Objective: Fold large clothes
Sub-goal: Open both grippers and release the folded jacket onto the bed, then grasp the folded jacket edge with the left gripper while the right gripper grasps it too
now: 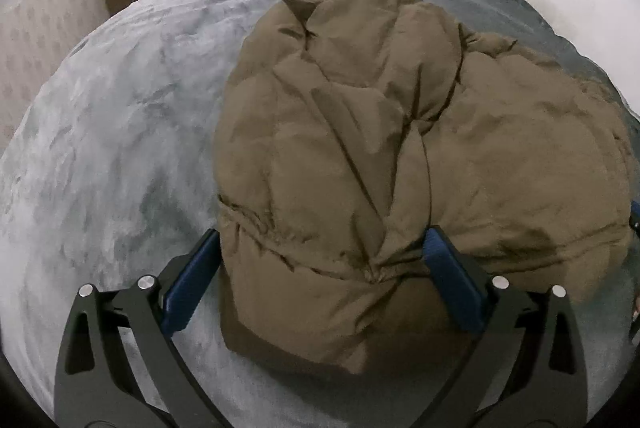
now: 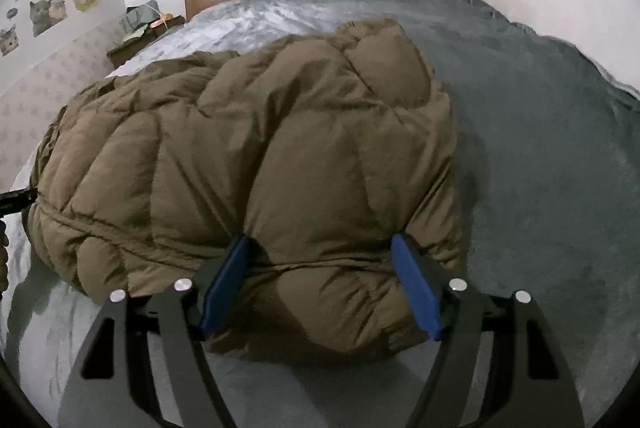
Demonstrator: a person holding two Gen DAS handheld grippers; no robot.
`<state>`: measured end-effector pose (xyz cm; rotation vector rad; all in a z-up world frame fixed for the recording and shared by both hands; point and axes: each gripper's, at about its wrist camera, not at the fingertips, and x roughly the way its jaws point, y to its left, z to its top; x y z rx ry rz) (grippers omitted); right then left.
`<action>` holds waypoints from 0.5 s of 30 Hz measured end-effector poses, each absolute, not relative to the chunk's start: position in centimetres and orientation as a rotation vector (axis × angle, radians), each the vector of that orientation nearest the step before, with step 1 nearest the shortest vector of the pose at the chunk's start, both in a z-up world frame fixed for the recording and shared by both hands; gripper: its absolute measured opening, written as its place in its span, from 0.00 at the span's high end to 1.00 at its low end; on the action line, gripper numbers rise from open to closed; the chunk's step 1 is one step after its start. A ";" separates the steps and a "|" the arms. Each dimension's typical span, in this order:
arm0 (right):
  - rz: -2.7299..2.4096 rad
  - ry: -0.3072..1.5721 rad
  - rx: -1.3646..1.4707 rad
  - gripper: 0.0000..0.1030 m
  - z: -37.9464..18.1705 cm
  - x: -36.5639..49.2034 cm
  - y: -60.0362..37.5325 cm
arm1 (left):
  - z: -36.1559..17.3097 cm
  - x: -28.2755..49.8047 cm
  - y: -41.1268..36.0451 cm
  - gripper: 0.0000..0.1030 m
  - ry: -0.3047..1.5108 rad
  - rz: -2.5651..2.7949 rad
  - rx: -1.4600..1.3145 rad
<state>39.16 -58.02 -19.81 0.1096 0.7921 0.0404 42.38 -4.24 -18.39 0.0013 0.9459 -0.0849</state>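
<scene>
- Left tool (image 1: pixel 322 268): its blue pads stand wide apart, straddling the near left edge of the brown puffer jacket (image 1: pixel 400 155); the right pad presses into a gathered crease, the left pad sits just beside the jacket's side, so I cannot tell whether it truly grips
- The jacket lies on the grey bed (image 1: pixel 120 147), already doubled into a thick, rounded bundle with no sleeve hanging loose in view, so most of the folding looks done
- Right tool (image 2: pixel 320 284): its jaws are spread wide, with both pads dug into the puffy near right edge of the jacket (image 2: pixel 260 147), pinching a fat roll of padding
- Judging from this, what is left is a last settling or squaring of the bundle, then letting go
</scene>
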 end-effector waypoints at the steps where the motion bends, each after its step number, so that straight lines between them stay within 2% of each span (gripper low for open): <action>1: 0.047 0.797 0.125 0.30 -19.7 39.2 -58.3 | -18.3 42.4 -4.2 0.03 0.946 -0.084 0.003; 5: 0.081 0.752 0.169 0.30 -17.6 37.1 -59.9 | -15.8 41.1 -3.5 0.05 0.918 -0.077 0.029; 11: -0.012 0.743 0.092 0.30 -16.1 33.8 -63.1 | -12.2 38.6 -2.2 0.06 0.871 -0.093 0.064; 12: -0.017 0.745 0.104 0.30 -16.1 33.6 -63.4 | -11.8 38.5 -2.0 0.08 0.869 -0.100 0.056; 13: -0.021 0.746 0.111 0.30 -16.2 33.5 -63.5 | -11.4 38.4 -1.9 0.15 0.870 -0.111 0.045; 14: -0.027 0.740 0.115 0.33 -16.3 33.6 -63.4 | -11.3 38.4 -1.7 0.35 0.875 -0.121 0.039; 15: -0.031 0.738 0.116 0.34 -16.0 34.0 -63.3 | -11.4 38.7 -1.7 0.48 0.899 -0.129 0.035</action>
